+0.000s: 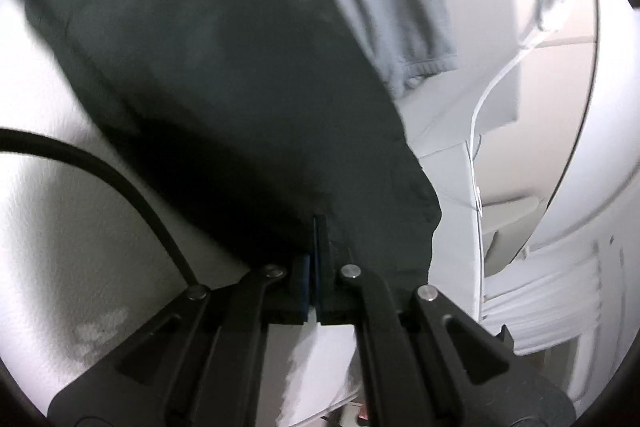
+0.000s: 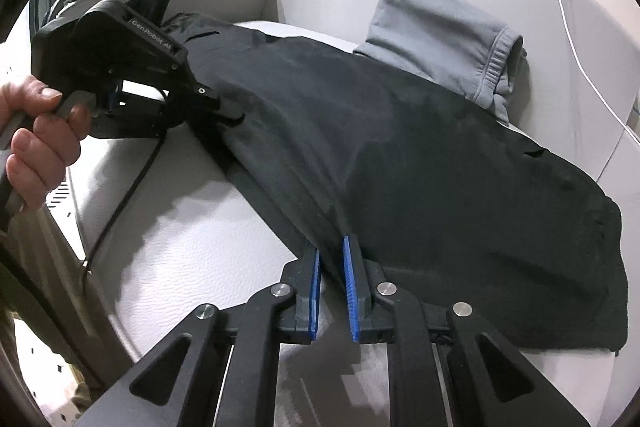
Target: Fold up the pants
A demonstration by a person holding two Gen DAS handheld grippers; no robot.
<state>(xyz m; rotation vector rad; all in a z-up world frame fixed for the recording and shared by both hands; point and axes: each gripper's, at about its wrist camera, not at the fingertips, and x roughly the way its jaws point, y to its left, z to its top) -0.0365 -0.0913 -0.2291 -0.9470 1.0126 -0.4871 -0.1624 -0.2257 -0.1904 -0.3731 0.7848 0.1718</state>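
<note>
Claw positions, near to far: in the right wrist view, the right claw (image 2: 334, 259) stands at the near edge of the dark pants (image 2: 400, 155), its blue pads (image 2: 349, 291) a narrow gap apart with a fold of the fabric running up between them. Whether the pads press on the cloth cannot be told. In the left wrist view, the left claw (image 1: 318, 247) is clenched on the edge of the dark pants (image 1: 224, 67), the pads together with fabric pinched at the tips. From the right wrist view, the left claw (image 2: 230, 111) bites the pants' left side, and a hand (image 2: 40, 143) grips its handle. The pants lie spread across the white counter (image 2: 192, 259). A black cable (image 2: 120, 203) hangs from the left unit. Beyond the pants, touching their far edge, rests a grey folded garment (image 2: 440, 39).
</note>
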